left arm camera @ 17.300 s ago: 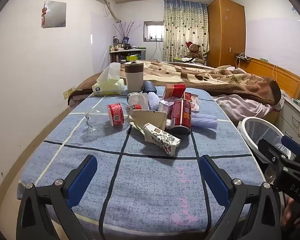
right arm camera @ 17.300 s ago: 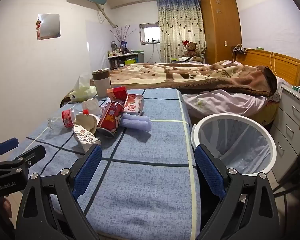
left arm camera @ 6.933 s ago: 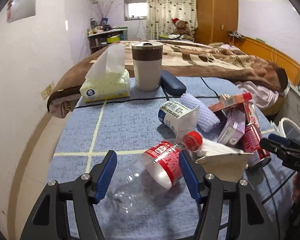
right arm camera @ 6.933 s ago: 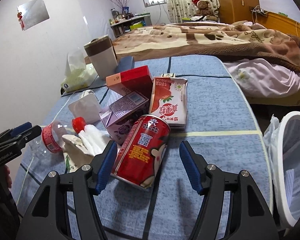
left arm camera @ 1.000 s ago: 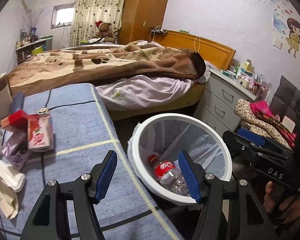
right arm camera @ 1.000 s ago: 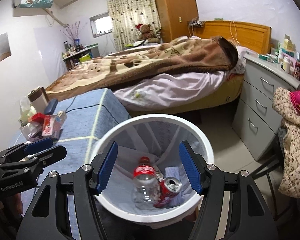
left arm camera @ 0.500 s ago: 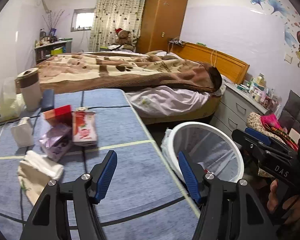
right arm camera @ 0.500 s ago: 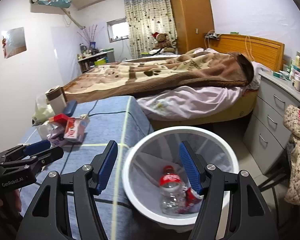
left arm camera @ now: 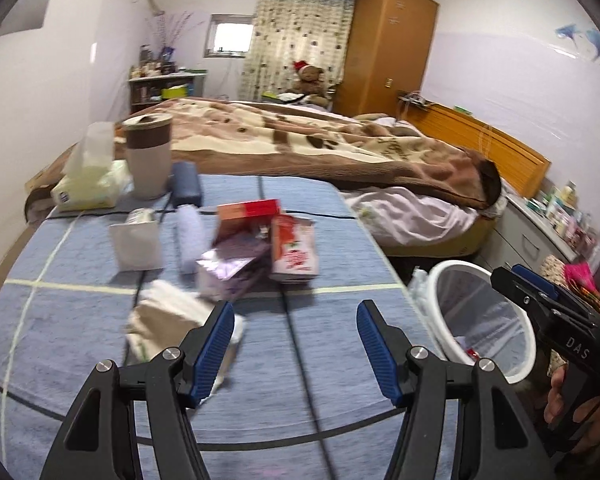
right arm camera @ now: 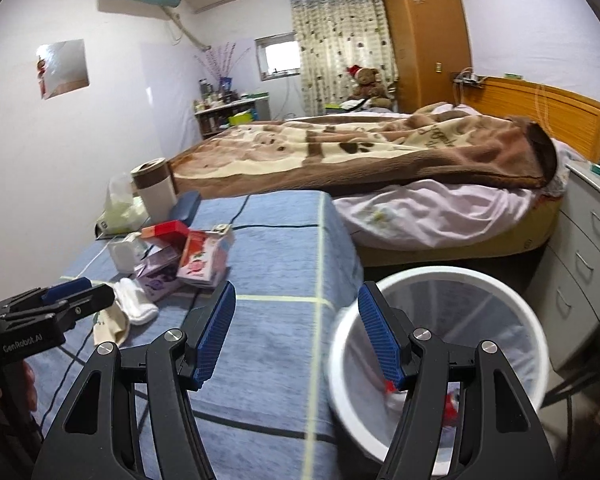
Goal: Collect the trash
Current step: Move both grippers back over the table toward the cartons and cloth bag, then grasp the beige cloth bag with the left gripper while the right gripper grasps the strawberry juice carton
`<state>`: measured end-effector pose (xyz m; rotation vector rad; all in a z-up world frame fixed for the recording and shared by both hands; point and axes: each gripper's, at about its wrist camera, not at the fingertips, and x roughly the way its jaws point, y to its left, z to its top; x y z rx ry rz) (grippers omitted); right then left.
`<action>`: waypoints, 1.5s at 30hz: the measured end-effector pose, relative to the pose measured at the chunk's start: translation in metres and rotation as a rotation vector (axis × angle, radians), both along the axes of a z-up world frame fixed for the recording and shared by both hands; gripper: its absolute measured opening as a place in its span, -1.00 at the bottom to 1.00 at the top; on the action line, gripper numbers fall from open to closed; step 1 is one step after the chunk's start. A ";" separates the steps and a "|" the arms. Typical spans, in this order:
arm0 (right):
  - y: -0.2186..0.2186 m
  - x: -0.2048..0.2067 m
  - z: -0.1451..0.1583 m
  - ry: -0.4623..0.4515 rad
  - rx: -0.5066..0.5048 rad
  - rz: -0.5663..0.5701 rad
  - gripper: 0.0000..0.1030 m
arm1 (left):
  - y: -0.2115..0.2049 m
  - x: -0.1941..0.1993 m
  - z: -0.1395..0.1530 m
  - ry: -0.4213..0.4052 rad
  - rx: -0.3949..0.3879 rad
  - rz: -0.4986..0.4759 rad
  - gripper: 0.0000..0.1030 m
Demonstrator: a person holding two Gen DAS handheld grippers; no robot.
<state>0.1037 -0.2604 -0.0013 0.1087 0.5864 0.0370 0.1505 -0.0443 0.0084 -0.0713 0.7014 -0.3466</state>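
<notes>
Trash lies on the blue cloth: a red and white juice carton (left arm camera: 294,250) (right arm camera: 202,258), a purple carton (left arm camera: 232,266) (right arm camera: 158,270), a red box (left arm camera: 248,210) (right arm camera: 166,230), a white carton (left arm camera: 136,240), a foam sleeve (left arm camera: 190,236) and a crumpled paper bag (left arm camera: 160,320) (right arm camera: 112,326). My left gripper (left arm camera: 296,342) is open and holds nothing, just short of the pile. My right gripper (right arm camera: 298,330) is open and holds nothing, between the table edge and the white bin (right arm camera: 440,280) (left arm camera: 482,304). Red-labelled trash lies low in the bin.
A tissue pack (left arm camera: 86,190), a brown and white cup (left arm camera: 148,160) and a dark blue case (left arm camera: 186,188) stand at the table's far end. A bed with a brown blanket (right arm camera: 380,148) lies beyond. Grey drawers (right arm camera: 584,248) stand right of the bin.
Both views have swung left, from over the bin back to the table. The trash pile is now ahead of my left gripper; the bin has slid to the right.
</notes>
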 end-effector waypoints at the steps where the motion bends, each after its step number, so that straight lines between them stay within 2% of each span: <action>1: 0.003 0.003 -0.001 0.000 0.001 0.006 0.27 | 0.006 0.002 -0.001 0.004 -0.001 0.011 0.24; 4: 0.011 0.013 -0.004 0.007 0.017 0.027 0.27 | 0.021 0.007 -0.008 0.019 0.015 0.055 0.32; 9: 0.027 0.033 -0.011 0.024 0.018 0.057 0.37 | 0.045 0.018 -0.027 0.071 0.011 0.109 0.35; 17: 0.048 0.063 -0.023 0.037 0.012 0.097 0.39 | 0.076 0.035 -0.051 0.155 -0.031 0.205 0.38; 19: 0.050 0.071 -0.025 0.048 0.023 0.102 0.39 | 0.083 0.040 -0.056 0.174 -0.065 0.226 0.40; 21: 0.053 0.079 -0.028 0.068 0.034 0.110 0.40 | 0.088 0.047 -0.061 0.206 -0.111 0.246 0.54; 24: 0.058 0.088 -0.032 0.086 0.023 0.120 0.40 | 0.090 0.055 -0.069 0.241 -0.154 0.268 0.55; 31: 0.056 0.102 -0.034 0.103 0.041 0.108 0.40 | 0.086 0.072 -0.077 0.275 -0.199 0.294 0.55; 39: 0.063 0.113 -0.041 0.142 0.037 0.127 0.40 | 0.076 0.073 -0.085 0.311 -0.131 0.249 0.55; 42: 0.067 0.118 -0.046 0.165 0.059 0.142 0.40 | 0.073 0.067 -0.084 0.302 -0.049 0.210 0.55; 45: 0.071 0.121 -0.048 0.167 0.072 0.151 0.40 | 0.078 0.061 -0.086 0.304 0.002 0.187 0.39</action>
